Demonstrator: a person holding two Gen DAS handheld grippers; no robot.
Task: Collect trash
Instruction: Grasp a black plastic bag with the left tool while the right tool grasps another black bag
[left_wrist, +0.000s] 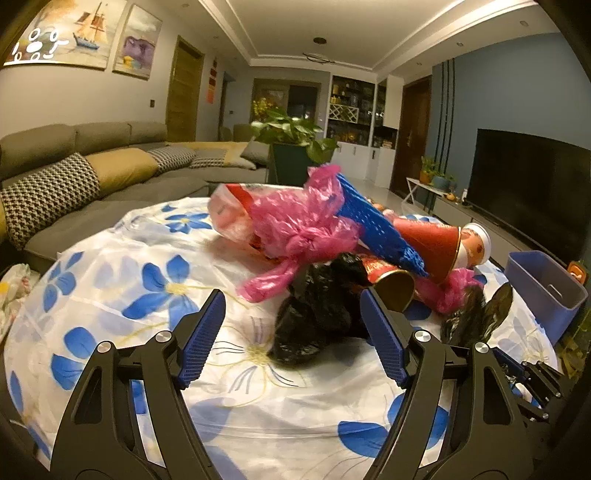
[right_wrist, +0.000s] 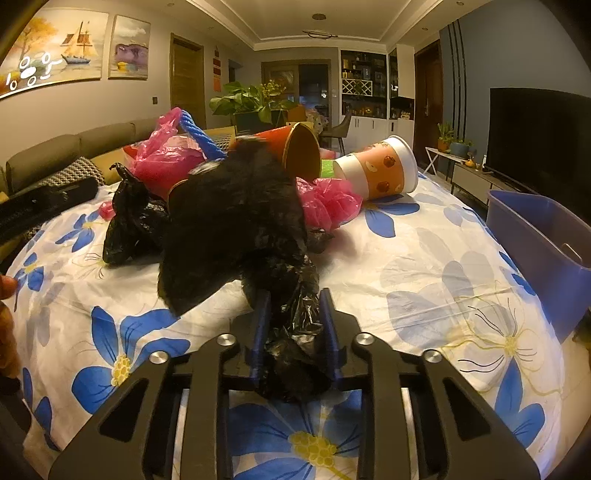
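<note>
A heap of trash lies on the flowered tablecloth (left_wrist: 122, 280): pink plastic bags (left_wrist: 295, 225), a blue mesh sleeve (left_wrist: 373, 225), red paper cups (left_wrist: 432, 247) and black plastic bags. My left gripper (left_wrist: 293, 299) is open, its blue fingers on either side of a crumpled black bag (left_wrist: 317, 314) lying on the cloth. My right gripper (right_wrist: 293, 314) is shut on the twisted end of another black bag (right_wrist: 229, 225), which is lifted in front of the camera. A second black bag (right_wrist: 129, 225) lies to its left. An orange-and-white cup (right_wrist: 384, 171) lies on its side behind.
A blue plastic bin (right_wrist: 546, 236) stands at the table's right edge, also in the left wrist view as the bin (left_wrist: 543, 291). A sofa (left_wrist: 92, 173) runs along the left, a potted plant (left_wrist: 291, 144) behind the table, a TV (left_wrist: 532, 177) at the right wall.
</note>
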